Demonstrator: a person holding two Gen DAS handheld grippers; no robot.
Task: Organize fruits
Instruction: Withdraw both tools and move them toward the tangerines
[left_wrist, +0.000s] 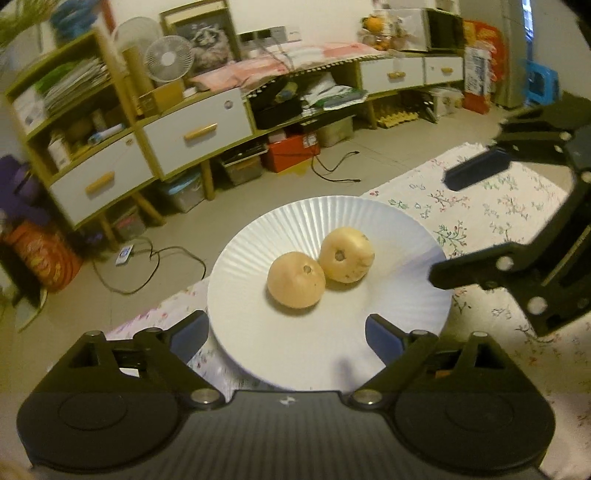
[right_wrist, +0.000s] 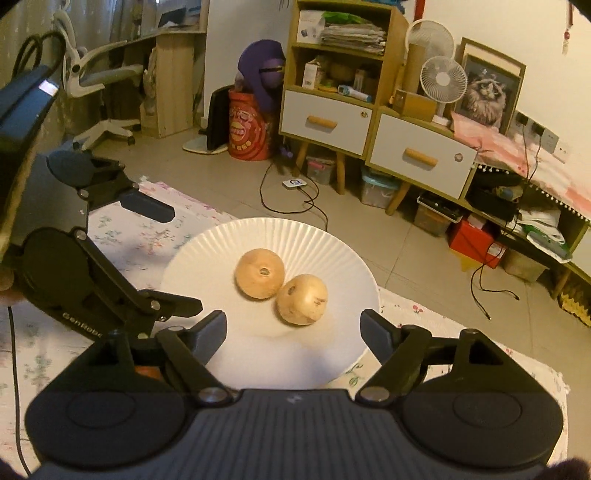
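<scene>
A white fluted paper plate (left_wrist: 399, 306) lies on a table with a floral cloth (left_wrist: 491, 206), at its edge. Two tan round fruits lie on it, touching: one (left_wrist: 296, 279) nearer, one (left_wrist: 346, 254) behind it. My left gripper (left_wrist: 286, 332) is open and empty over the plate's near rim. In the right wrist view the plate (right_wrist: 207, 266) and both fruits (right_wrist: 260, 273) (right_wrist: 301, 299) show too. My right gripper (right_wrist: 293, 328) is open and empty just short of the nearer fruit. Each gripper shows in the other's view, the right (left_wrist: 443, 225) and the left (right_wrist: 184, 258).
The table edge runs just past the plate, with tiled floor (left_wrist: 266, 192) beyond. Cables (right_wrist: 295, 206) lie on the floor. Wooden cabinets with white drawers (left_wrist: 195, 133) and boxes stand along the wall. An office chair (right_wrist: 99, 85) is at the far left.
</scene>
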